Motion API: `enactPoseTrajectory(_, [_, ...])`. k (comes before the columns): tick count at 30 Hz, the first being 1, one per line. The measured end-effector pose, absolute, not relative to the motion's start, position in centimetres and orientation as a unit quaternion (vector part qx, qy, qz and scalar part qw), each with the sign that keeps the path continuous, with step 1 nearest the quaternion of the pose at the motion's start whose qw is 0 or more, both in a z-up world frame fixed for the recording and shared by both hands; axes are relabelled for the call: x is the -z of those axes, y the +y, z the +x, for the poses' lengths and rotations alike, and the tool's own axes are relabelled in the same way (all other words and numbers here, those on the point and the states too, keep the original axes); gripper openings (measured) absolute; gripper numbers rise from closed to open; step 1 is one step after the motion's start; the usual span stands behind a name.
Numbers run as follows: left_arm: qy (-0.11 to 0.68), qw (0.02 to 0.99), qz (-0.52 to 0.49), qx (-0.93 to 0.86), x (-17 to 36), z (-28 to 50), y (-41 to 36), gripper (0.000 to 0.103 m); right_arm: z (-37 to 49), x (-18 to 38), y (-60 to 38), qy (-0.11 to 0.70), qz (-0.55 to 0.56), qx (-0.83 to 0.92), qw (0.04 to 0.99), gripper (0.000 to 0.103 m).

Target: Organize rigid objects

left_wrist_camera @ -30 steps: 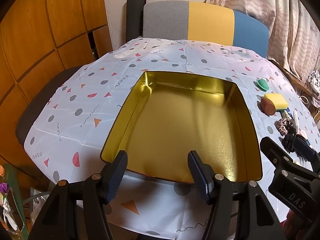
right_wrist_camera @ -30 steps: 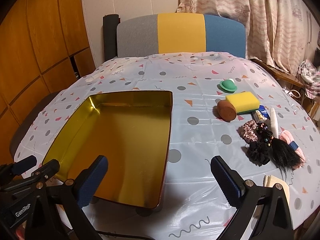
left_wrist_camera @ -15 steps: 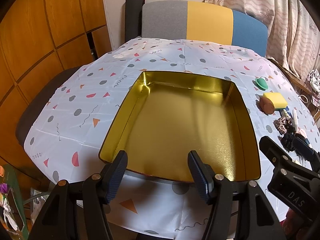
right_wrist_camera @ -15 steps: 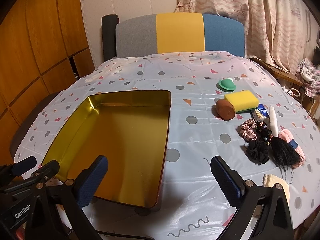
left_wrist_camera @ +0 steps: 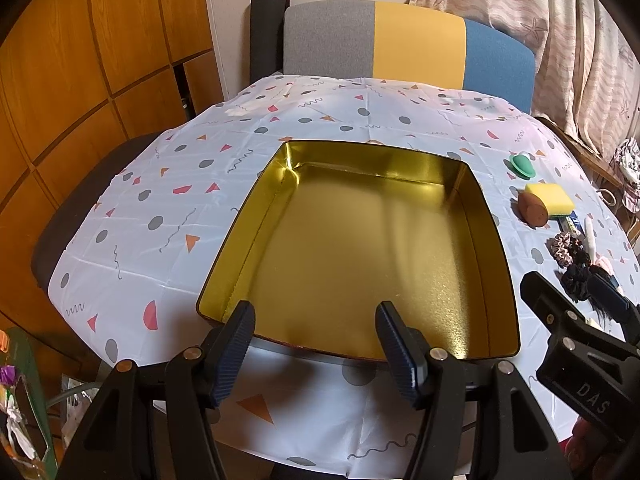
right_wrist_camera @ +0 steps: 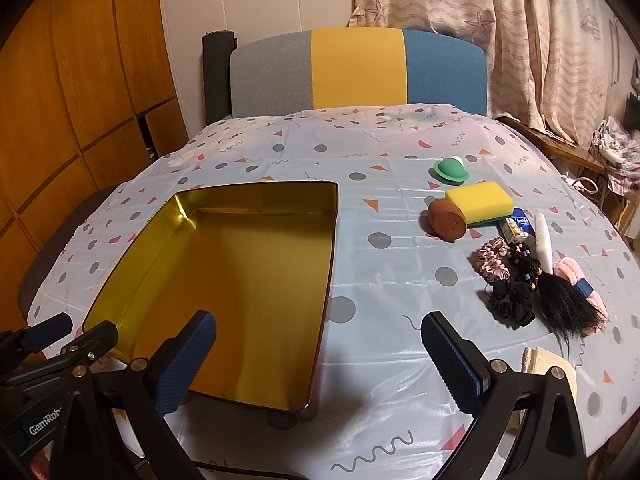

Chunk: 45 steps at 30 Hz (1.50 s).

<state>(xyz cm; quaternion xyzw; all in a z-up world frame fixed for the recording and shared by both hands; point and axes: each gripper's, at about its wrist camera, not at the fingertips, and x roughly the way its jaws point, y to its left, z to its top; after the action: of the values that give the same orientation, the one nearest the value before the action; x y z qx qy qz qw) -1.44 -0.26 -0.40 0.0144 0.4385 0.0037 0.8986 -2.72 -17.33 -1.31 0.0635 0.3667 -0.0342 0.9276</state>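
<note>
Several small items are waiting on the patterned tablecloth, to the right of a gold-lined tin tray that is sitting empty near the table's front edge. Among them, a brown cylinder is lying on its side, touching a yellow sponge, with a green dome-shaped piece just behind and a white-handled brush with black bristles beside a cluster of pink and black scrunchies. The firmer pieces look like the ones meant for the tray; the scrunchies and sponge are soft and probably are not.

The left gripper is hovering over the tray's near rim with its jaws partly apart and nothing between them. The right gripper is hanging wider open, also holding nothing, its gap spanning the tray's right corner and bare cloth.

Trouble may be lying in the crowding: the brush is resting against the scrunchies, so a grab there could be dragging hair ties along. The cylinder looks liable to roll if one pad nudges it first. The slick cloth could also be bunching under a low approach, shifting the tray.

Behind the table, a grey, yellow and blue chair back is standing before pale curtains.
</note>
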Motion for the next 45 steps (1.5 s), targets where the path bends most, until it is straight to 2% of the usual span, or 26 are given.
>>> enactPoseTrajectory(12, [0.457,0.888,0.000,0.043,1.0,-1.7,-2.3,0.063,-4.4,1.0,-19.9,0.354,0.060,0.060,0.931,0.103])
enactPoseTrajectory(21, [0.485,0.838,-0.099,0.228,2.1,-1.7,-6.9,0.063,-8.0,0.9,-28.0,0.344,0.069,0.145,0.925,0.103])
enactPoseTrajectory(29, [0.526,0.771,-0.040,0.357,3.2,-2.8,-17.5,0.065,-13.4,1.8,-39.4,0.347,0.106,0.277,0.890,0.103])
enactPoseTrajectory(31, [0.525,0.759,-0.031,0.384,3.5,-3.0,-20.3,0.075,-15.3,1.9,-42.6,0.343,0.123,0.314,0.877,0.103])
enactPoseTrajectory(33, [0.519,0.756,-0.006,0.400,3.8,-3.2,-23.0,0.080,-17.1,2.0,-45.0,0.339,0.134,0.343,0.866,0.103])
enactPoseTrajectory(45, [0.508,0.722,0.092,0.461,7.8,-5.6,-34.6,0.086,-22.7,3.5,-51.3,0.339,0.186,0.406,0.828,0.103])
